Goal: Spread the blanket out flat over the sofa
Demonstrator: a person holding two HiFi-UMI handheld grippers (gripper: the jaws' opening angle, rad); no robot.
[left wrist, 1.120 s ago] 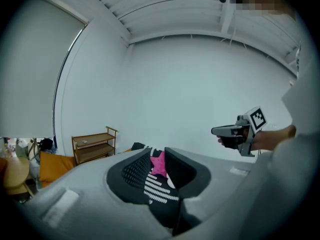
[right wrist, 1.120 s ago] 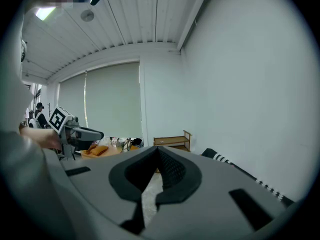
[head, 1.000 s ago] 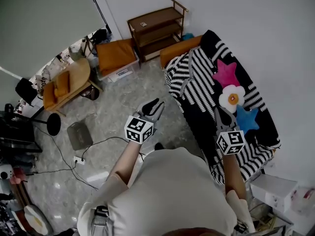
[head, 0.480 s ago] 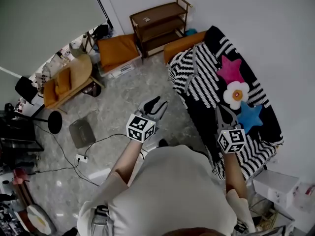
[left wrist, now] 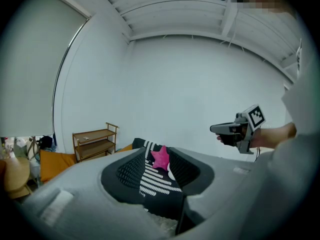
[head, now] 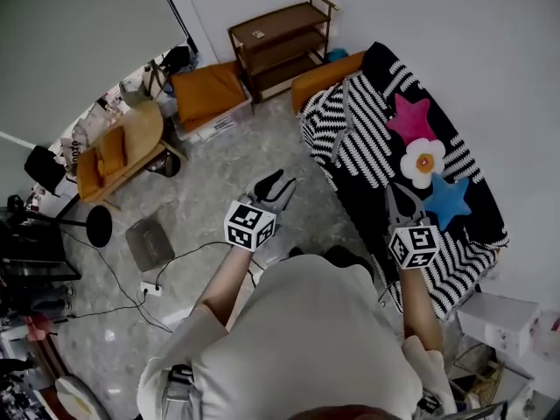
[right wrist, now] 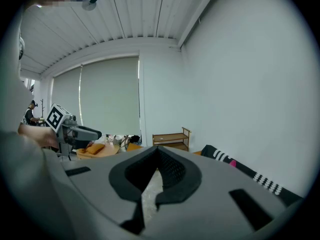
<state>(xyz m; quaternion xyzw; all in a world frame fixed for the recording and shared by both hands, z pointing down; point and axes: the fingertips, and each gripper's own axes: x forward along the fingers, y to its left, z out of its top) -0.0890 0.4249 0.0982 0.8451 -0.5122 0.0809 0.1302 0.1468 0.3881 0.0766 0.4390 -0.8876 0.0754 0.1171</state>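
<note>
We hold our right tongs [head: 399, 201] closed and empty above the front edge of the striped blanket [head: 363, 138], draped lengthwise along the sofa [head: 322, 75] at upper right, while our left tongs [head: 278, 184] gape empty over the floor [head: 210, 191], farther off.

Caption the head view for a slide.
Black-and-white striped blanket on an orange sofa, carrying pink star cushion, white flower cushion, blue star cushion; left gripper open, right gripper shut.

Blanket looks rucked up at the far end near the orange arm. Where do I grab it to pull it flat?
Take the blanket by its striped edge draped over the front, beside the raised fold, coming from the floor side. That edge hangs free, so jaws can likely close over it; the cushions pin the middle.
</note>
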